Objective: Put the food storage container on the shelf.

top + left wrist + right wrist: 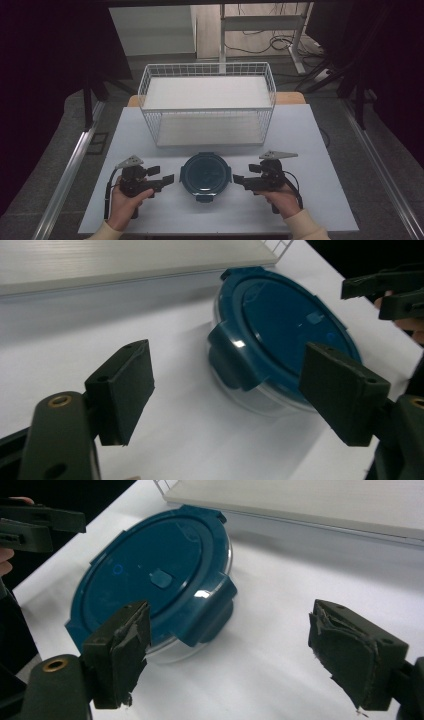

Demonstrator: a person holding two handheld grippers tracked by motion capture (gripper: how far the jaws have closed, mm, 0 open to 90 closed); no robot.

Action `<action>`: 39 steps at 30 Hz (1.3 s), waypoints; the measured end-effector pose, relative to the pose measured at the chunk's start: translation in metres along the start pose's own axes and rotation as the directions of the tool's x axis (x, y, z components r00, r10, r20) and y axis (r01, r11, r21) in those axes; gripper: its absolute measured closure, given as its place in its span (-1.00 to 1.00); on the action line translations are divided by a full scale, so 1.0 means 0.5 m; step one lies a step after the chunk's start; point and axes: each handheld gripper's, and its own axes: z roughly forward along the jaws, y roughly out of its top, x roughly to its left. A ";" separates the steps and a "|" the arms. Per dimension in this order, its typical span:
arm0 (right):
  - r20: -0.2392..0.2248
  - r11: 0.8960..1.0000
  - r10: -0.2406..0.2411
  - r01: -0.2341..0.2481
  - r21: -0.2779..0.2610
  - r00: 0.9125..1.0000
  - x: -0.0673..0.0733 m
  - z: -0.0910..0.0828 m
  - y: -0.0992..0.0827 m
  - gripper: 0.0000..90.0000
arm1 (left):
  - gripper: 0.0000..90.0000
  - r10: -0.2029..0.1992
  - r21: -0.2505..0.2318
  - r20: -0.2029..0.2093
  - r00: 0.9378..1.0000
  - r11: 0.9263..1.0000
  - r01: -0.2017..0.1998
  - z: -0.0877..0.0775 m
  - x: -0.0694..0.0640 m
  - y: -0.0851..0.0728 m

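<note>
While two tongs gape, left tongs, right tongs, one lidded container, one wire basket

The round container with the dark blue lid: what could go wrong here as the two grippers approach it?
1. The round clear container with the dark blue snap lid sits loose on the smooth white table; a one-sided push from the open left gripper or right gripper may slide it.
2. The side latches look closed; jaws could slip off them.
3. The white wire basket stands just behind it, so a shove could knock the container into it.
</note>
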 end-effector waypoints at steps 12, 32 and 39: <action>-0.051 0.996 0.085 -0.084 0.029 0.995 0.020 0.050 0.042 -0.70 | -0.67 -0.130 0.082 0.049 0.990 0.989 0.126 0.041 -0.001 0.043; -0.088 0.967 0.239 -0.229 0.109 0.967 0.030 0.121 0.007 -0.71 | -0.62 -0.237 0.172 0.163 0.958 0.963 0.209 0.119 0.005 0.017; -0.114 0.945 0.319 -0.306 0.117 0.941 0.022 0.140 -0.004 -0.67 | -0.61 -0.285 0.216 0.195 0.939 0.946 0.242 0.146 0.009 0.009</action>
